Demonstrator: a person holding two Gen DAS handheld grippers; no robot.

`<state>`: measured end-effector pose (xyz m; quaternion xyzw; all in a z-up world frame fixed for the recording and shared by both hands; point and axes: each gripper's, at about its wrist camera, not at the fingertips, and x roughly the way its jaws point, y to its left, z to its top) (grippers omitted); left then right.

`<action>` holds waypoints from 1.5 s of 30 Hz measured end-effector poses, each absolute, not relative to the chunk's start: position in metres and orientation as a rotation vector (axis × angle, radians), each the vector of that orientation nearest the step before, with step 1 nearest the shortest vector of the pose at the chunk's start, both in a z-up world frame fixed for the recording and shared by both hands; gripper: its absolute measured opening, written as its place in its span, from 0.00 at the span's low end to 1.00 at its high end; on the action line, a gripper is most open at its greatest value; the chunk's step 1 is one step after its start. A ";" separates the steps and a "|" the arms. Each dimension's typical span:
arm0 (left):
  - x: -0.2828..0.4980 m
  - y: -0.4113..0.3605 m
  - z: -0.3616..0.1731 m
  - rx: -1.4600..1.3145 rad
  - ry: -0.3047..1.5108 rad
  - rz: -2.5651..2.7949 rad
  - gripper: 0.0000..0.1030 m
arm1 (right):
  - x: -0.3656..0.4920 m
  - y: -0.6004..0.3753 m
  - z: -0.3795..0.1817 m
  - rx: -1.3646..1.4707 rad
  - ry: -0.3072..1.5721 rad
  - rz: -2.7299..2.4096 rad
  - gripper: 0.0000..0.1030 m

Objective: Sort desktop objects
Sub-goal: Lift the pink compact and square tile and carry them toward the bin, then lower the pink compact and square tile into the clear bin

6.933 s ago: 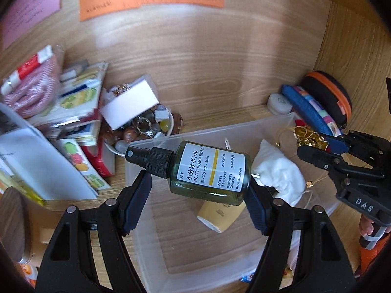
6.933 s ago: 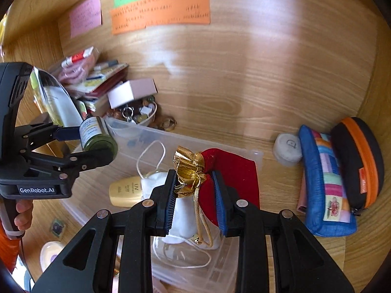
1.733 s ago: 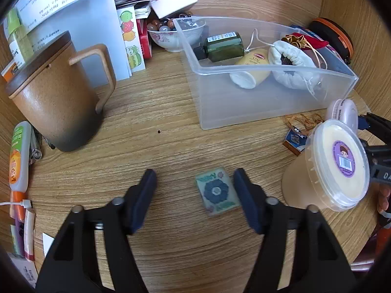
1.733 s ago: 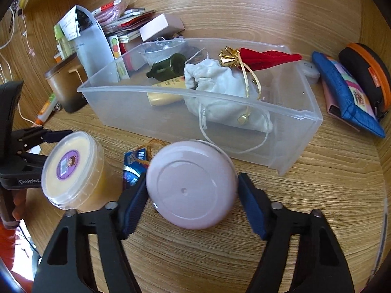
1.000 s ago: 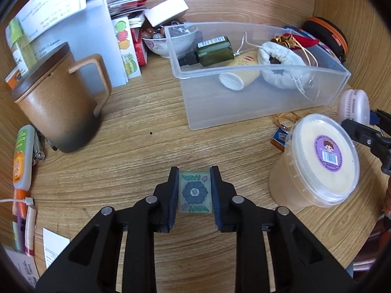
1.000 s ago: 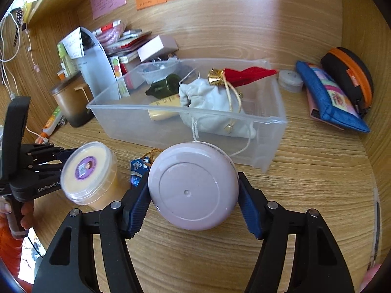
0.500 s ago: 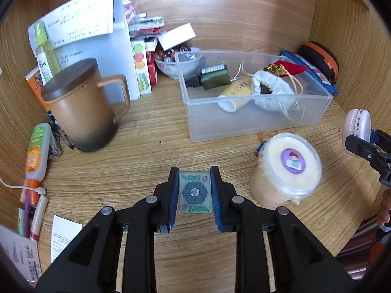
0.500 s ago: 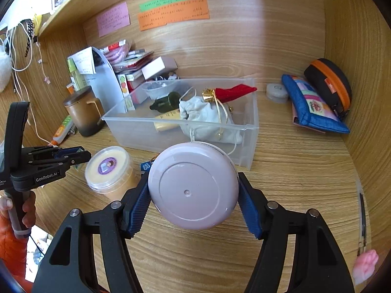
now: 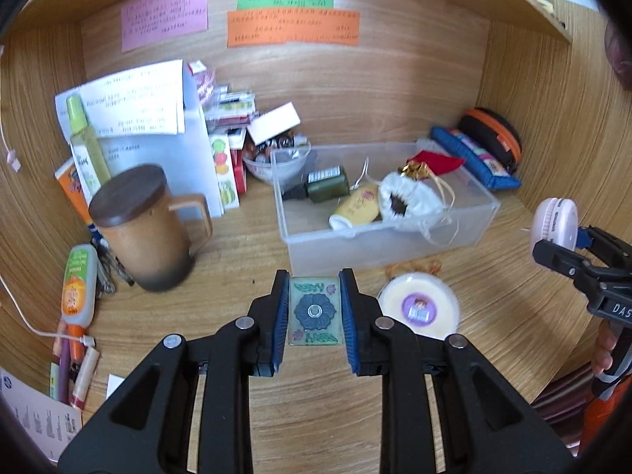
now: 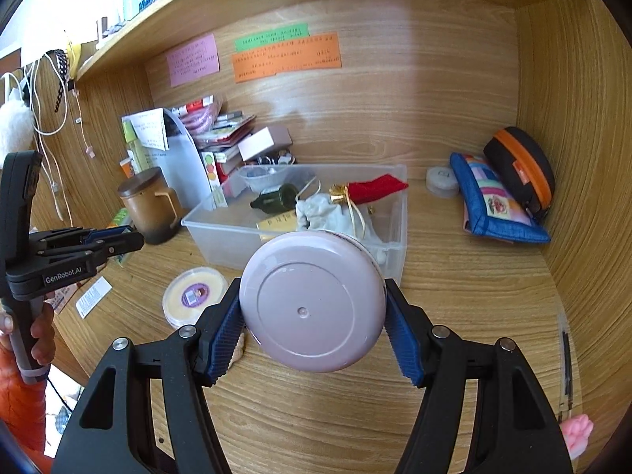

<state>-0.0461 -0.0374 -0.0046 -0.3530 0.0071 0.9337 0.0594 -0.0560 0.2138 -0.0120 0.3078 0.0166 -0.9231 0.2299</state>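
Both your grippers are loaded, held above the surface [image 9: 237, 245].
Your left gripper [image 9: 315, 313] has its jaws nearly together, clamped on the tile [image 9: 315, 311] by its long edges. Your right gripper [image 10: 312, 330] has its jaws wide, clamped on the sides of the pink case [image 10: 312, 308]. The bin [image 9: 379, 237] sits ahead, beyond the tub [image 9: 418, 306].
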 end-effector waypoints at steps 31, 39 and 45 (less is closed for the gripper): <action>-0.140 -0.018 0.035 -0.984 0.001 2.764 0.23 | -0.139 0.189 0.036 0.723 0.130 -2.545 0.61; -0.171 -0.017 0.019 -1.058 -0.014 2.721 0.23 | -0.168 0.183 0.034 0.747 0.119 -2.522 0.61; -0.191 -0.014 0.003 -1.120 -0.012 2.688 0.23 | -0.189 0.174 0.024 0.805 0.148 -2.508 0.61</action>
